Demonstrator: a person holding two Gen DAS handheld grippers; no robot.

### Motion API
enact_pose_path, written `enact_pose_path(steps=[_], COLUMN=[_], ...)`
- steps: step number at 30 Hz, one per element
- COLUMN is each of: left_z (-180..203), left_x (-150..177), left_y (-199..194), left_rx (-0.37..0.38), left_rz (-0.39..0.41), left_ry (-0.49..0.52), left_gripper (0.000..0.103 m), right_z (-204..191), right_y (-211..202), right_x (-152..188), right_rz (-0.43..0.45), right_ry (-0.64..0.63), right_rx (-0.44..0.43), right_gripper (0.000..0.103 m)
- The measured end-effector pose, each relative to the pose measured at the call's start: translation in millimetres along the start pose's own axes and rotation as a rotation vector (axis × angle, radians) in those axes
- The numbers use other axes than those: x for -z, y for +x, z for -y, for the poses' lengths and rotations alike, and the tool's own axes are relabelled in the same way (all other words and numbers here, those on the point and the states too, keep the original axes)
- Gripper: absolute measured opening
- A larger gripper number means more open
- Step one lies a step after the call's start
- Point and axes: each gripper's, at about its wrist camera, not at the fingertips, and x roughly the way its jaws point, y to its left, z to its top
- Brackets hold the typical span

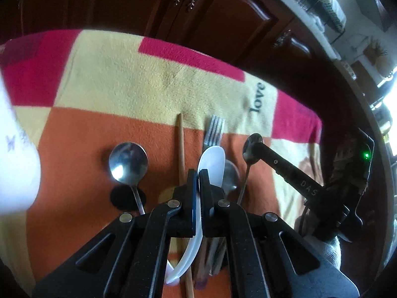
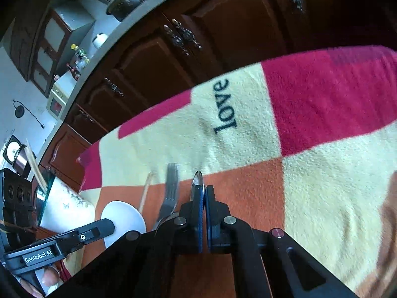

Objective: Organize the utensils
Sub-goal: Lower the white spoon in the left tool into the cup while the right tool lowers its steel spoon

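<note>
My left gripper (image 1: 198,175) is shut on a white plastic spoon (image 1: 212,160); its bowl sticks out past the fingertips and its handle runs back between the jaws. On the blanket below lie a round metal spoon (image 1: 128,161), a wooden chopstick (image 1: 181,146), a fork (image 1: 215,130) and another metal spoon (image 1: 232,177), partly hidden. My right gripper (image 2: 204,189) is shut on a small metal spoon (image 2: 197,177) held edge-on; that spoon's bowl (image 1: 252,145) shows at the right gripper's tip (image 1: 259,146). In the right wrist view the fork (image 2: 171,186), the chopstick (image 2: 146,191) and the white spoon (image 2: 124,217) are to the left.
A white patterned cup (image 2: 65,204) holding chopsticks stands at the left; it is a blur (image 1: 17,164) in the left wrist view. A checkered red, yellow and orange blanket (image 1: 111,79) covers the surface. Dark wooden cabinet doors (image 2: 153,57) stand beyond its far edge.
</note>
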Motion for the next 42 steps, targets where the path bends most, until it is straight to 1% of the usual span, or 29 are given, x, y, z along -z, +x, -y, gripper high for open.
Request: enact_pose_path(steps=[6, 13, 16, 19, 24, 27, 31, 35, 38, 42], left_z=[6, 8, 6, -1, -18, -30, -51, -79, -103, -125], left_x=[10, 12, 10, 8, 4, 1, -10, -26, -39, -49], left_y=[-37, -96, -121, -147, -178, -193, -213, -226, -227, -220], left_rx=[0.071, 0.134, 0.134, 0.102, 0.02, -0.005, -0.04, -0.036, -0.023, 0.002], left_rz=[0.033, 0.109, 0.15, 0.189, 0.238, 0.265, 0.318, 0.375, 0.402, 0.434], left_ry=[0.006, 0.002, 0.018, 0.034, 0.046, 0.042, 0.034, -0.001, -0.038, -0.066], left_gripper=[0.001, 0.001, 0.001, 0.001, 0.001, 0.001, 0.001, 0.001, 0.001, 0.001], right_z=[-23, -61, -82, -107, -155, -183, -217, -248, -274, -299], right_y=[-43, -101, -118, -128, -130, -126, -121, -114, -104, -86], right_x=[4, 1, -2, -6, -11, -11, -14, -19, -24, -28], right_rz=[0.062, 0.169, 0.197, 0.219, 0.228, 0.227, 0.236, 0.259, 0.28, 0.308], right_ry=[-0.057, -0.121, -0.15, -0.185, -0.24, -0.274, -0.305, -0.33, -0.352, -0.387], right_rx=[0.005, -0.007, -0.021, -0.042, -0.091, -0.121, -0.148, -0.159, -0.159, -0.118], right_gripper=[0.002, 0.002, 0.002, 0.002, 0.002, 0.002, 0.002, 0.002, 0.002, 0.002])
